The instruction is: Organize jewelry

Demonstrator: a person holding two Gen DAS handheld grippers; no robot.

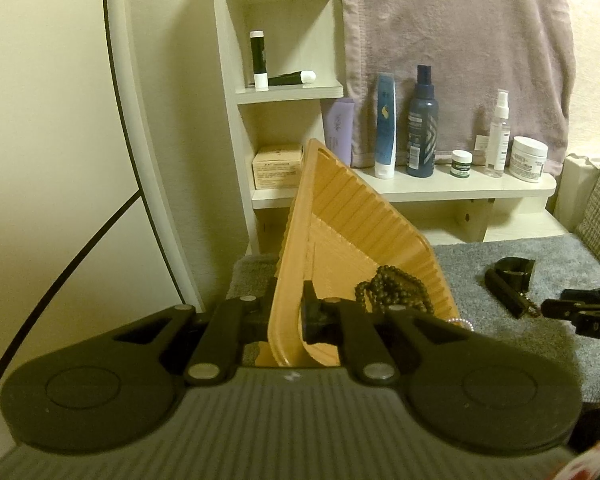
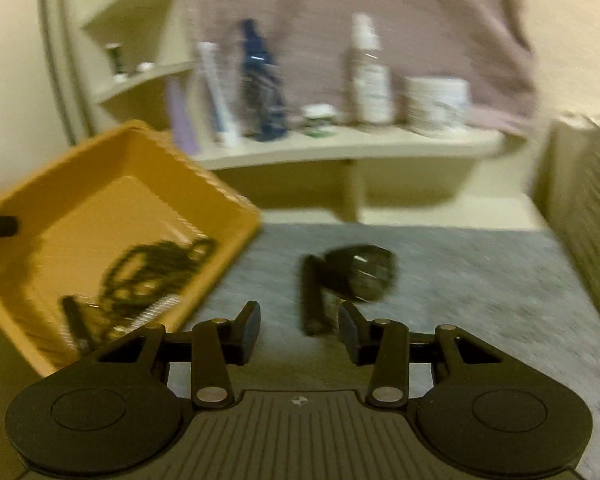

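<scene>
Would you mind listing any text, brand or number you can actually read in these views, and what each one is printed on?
"DAS": partial letters on the right gripper, seen from the left wrist.
Dark blue spray bottle: label print too small to read.
Blue and white tube: logo only, no legible words.
White jar: dark print, unreadable.
Beige box: lines of print, too small.
Right wrist view: blurred, nothing legible.
</scene>
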